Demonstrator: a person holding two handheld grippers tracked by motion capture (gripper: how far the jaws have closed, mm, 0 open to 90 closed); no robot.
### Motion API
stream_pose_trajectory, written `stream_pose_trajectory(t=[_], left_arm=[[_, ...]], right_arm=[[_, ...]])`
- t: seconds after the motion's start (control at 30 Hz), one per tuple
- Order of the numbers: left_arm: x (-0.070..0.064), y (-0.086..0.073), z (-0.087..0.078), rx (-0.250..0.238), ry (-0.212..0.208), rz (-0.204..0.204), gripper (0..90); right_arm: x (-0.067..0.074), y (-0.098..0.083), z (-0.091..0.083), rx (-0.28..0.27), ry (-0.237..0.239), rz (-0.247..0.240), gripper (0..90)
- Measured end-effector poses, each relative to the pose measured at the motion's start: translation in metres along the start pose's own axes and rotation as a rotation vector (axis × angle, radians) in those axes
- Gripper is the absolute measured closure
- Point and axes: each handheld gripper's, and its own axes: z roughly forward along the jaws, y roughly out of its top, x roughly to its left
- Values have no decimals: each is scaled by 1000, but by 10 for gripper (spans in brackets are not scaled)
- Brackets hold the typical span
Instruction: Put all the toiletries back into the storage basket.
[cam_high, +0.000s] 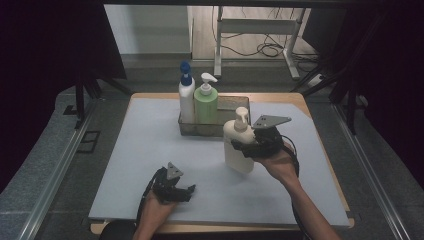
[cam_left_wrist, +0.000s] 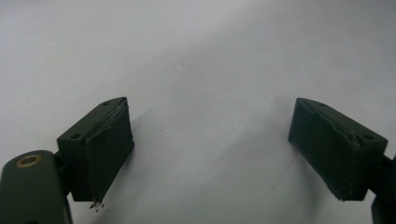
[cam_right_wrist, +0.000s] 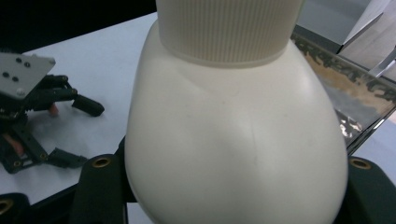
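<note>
My right gripper is shut on a cream pump bottle, holding it by the upper body, a little tilted and just off the white mat. In the right gripper view the cream bottle bulges between the two jaws and hides the pads. My left gripper rests low near the front of the mat, open, and in the left gripper view its fingers stand wide apart over bare mat. A clear bin at the back holds a white bottle with a blue pump and a green bottle.
The mat lies on a wooden table with dark metal rails on both sides. Behind the table are a grey frame and loose cables on the floor. The bin's right half has free room.
</note>
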Motion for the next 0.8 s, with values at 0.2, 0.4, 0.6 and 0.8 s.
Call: stream_pose_trajectory(t=[0.2,0.4,0.6,0.8], left_arm=[[0,0,0,1,1,0,129],[0,0,0,1,1,-1,130],[0,0,0,1,1,0,129],[0,0,0,2,1,-1,129]], right_arm=[[-5,12,0,-13,-17,6,374],[-10,25,2,-27,-46,8,375],[-16,37,4,-46,-72,14,375],[-21,45,8,-56,-105,23,375]])
